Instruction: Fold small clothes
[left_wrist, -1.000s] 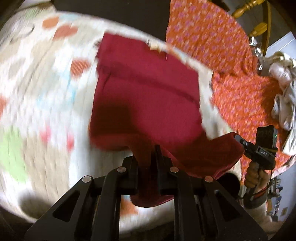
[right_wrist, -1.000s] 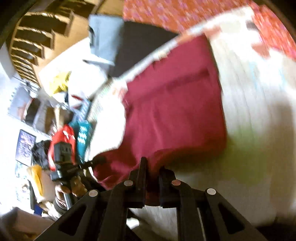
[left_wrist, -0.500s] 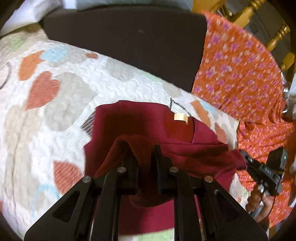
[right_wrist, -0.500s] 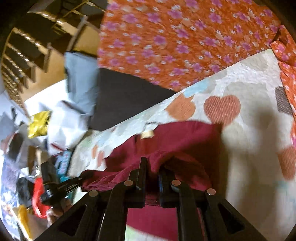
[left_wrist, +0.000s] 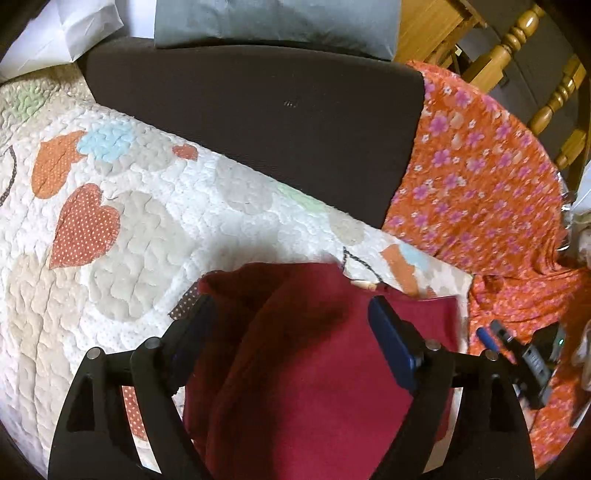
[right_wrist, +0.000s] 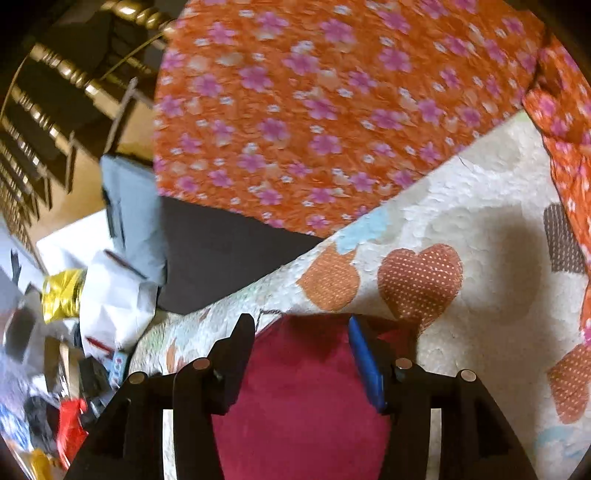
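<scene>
Maroon garment lies folded on the heart-patterned quilt, its near part hidden behind both the left gripper and right gripper, whose jaws are opening, gripping nothing.

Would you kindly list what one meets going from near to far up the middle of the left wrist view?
Left gripper, its jaws opening → dark red garment lying between the fingers → heart-patterned quilt → dark cushion → grey pillow.
</scene>
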